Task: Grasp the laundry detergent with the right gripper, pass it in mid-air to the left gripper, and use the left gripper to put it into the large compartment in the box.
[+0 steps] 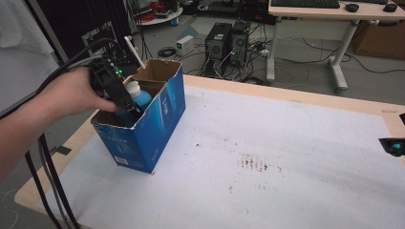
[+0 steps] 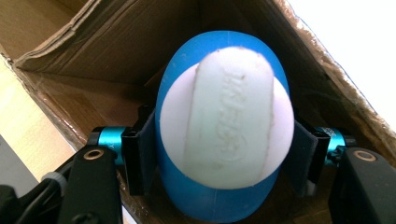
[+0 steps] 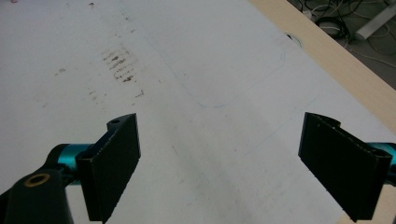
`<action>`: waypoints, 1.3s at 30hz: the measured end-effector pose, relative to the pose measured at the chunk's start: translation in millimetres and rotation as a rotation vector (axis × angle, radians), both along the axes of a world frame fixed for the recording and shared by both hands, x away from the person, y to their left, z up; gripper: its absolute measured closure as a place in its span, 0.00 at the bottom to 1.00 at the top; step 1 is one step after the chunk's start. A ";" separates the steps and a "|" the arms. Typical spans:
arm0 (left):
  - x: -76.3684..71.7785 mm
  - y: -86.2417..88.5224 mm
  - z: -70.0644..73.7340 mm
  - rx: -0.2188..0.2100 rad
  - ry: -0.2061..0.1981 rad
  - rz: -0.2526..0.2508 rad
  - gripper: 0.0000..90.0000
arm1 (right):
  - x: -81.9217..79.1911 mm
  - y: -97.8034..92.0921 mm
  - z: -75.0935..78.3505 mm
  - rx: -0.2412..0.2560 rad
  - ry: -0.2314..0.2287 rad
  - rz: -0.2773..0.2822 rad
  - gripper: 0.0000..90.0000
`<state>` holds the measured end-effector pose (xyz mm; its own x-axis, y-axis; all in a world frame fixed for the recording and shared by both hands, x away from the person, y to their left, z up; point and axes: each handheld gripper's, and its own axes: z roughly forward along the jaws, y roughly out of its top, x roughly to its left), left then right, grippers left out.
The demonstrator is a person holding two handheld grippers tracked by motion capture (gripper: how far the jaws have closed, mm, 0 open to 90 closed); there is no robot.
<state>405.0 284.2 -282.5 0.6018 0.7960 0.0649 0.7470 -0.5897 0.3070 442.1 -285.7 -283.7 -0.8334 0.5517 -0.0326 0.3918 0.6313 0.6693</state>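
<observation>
A blue cardboard box (image 1: 160,124) with open flaps stands at the table's left. Inside it is a blue bottle (image 1: 140,97) with a white cap. My left gripper (image 1: 128,102) reaches down into the box, held by a hand. In the left gripper view the blue bottle (image 2: 219,200) with its white cap fills the space between the jaws, which press its two sides; my left gripper (image 2: 224,161) is shut on it. My right gripper (image 3: 233,163) hovers wide open over the white table cover, with nothing between its jaws. Part of my right gripper (image 1: 395,144) shows at the high view's right edge.
A white sheet (image 1: 267,143) with dark smudges covers the wooden table (image 1: 305,93). The brown inner walls of the box (image 2: 116,51) close in around the bottle. Beyond the table are computer towers (image 1: 227,43), floor cables and a desk (image 1: 334,12).
</observation>
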 end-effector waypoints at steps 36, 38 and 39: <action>-6.1 -7.1 50.0 0.065 -0.110 -0.026 0.21 | -9.6 -5.0 -0.7 0.021 -0.011 -0.001 0.13; -8.1 -14.7 62.8 0.049 -0.150 -0.048 0.21 | -11.9 -5.4 -0.7 0.029 -0.012 -0.012 0.13; -8.8 -19.7 68.2 0.040 -0.167 -0.066 0.21 | -13.1 -5.5 -0.8 0.034 -0.011 -0.011 0.13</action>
